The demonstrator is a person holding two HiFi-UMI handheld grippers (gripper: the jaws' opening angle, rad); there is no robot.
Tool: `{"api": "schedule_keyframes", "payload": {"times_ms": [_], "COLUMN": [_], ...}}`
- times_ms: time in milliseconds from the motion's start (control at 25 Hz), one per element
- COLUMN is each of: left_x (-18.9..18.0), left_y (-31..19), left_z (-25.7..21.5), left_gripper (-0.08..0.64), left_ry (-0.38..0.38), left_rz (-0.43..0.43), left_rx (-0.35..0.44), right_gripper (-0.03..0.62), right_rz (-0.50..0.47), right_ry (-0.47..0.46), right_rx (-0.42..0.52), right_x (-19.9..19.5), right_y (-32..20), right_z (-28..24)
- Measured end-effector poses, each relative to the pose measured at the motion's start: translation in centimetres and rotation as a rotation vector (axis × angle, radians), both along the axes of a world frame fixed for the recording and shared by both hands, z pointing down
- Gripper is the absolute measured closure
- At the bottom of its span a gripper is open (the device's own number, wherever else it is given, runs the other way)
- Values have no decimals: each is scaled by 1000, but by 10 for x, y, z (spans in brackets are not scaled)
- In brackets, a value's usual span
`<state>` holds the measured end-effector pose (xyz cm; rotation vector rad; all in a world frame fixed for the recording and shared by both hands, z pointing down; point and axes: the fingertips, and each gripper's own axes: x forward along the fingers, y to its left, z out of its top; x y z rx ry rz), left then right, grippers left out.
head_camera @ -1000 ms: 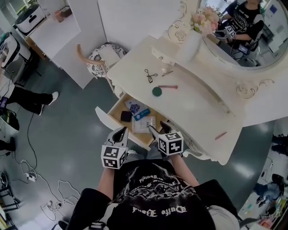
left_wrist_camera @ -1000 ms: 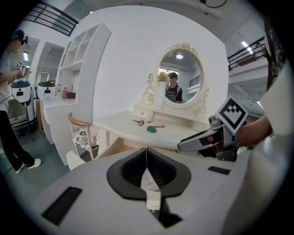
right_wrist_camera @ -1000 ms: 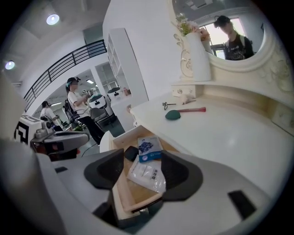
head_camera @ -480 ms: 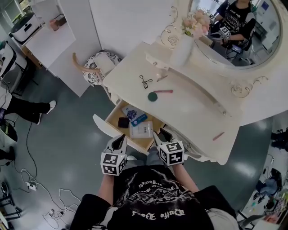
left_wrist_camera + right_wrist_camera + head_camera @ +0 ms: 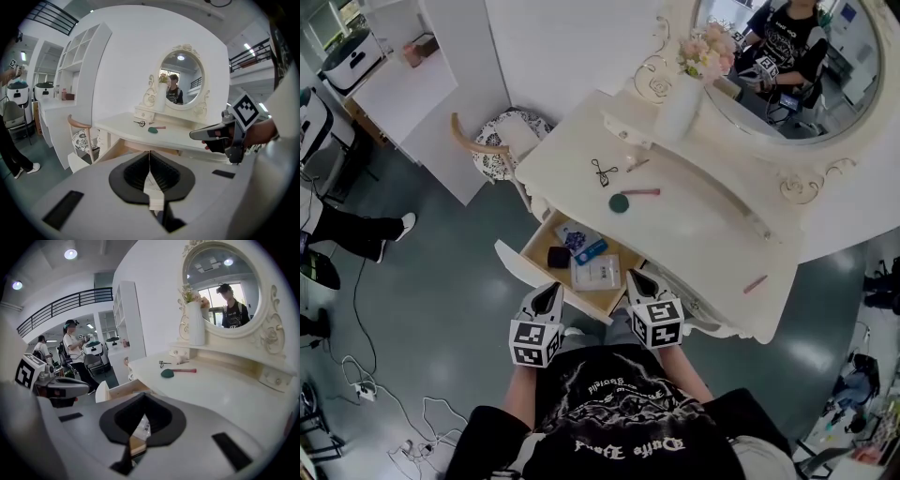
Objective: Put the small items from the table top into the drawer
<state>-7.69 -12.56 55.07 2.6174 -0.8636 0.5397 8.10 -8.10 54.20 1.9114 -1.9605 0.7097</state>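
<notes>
The cream dressing table (image 5: 712, 225) carries black glasses (image 5: 603, 171), a green round pad (image 5: 619, 202), a pink pen (image 5: 639, 191) and another pink stick (image 5: 756, 283) near its right edge. Its drawer (image 5: 517, 265) stands open, with a black case (image 5: 558, 256), a blue item (image 5: 587, 248) and a white packet (image 5: 595, 272) inside. My left gripper (image 5: 551, 289) is shut and empty just in front of the drawer. My right gripper (image 5: 633, 277) is also shut with nothing in it, at the drawer's right corner. The right gripper view shows the pad (image 5: 167, 373) and glasses (image 5: 164, 363) ahead.
A wooden chair with a patterned cushion (image 5: 502, 139) stands left of the table. A white vase of flowers (image 5: 682, 105) and an oval mirror (image 5: 787, 56) rise at the back. Cables (image 5: 394, 417) lie on the grey floor, and a person's legs (image 5: 356, 225) show at far left.
My right gripper's jaws, open over the drawer a second ago, have closed empty. Both grippers have drawn back a little from the drawer, where the white packet lies.
</notes>
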Motion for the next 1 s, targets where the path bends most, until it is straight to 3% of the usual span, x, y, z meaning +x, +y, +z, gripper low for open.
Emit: {"api": "schedule_keyframes", "payload": {"times_ms": [1000], "left_x": [-14], "left_y": [6], "left_z": [-1], "left_gripper": [543], "left_ry": [-9], "left_rz": [0], "left_rx": [31], "right_gripper": [583], "right_rz": [-108], "right_ry": [134], "right_rx": [110], "right_x": [-23], "right_y": [-3], "right_z": [-16]}}
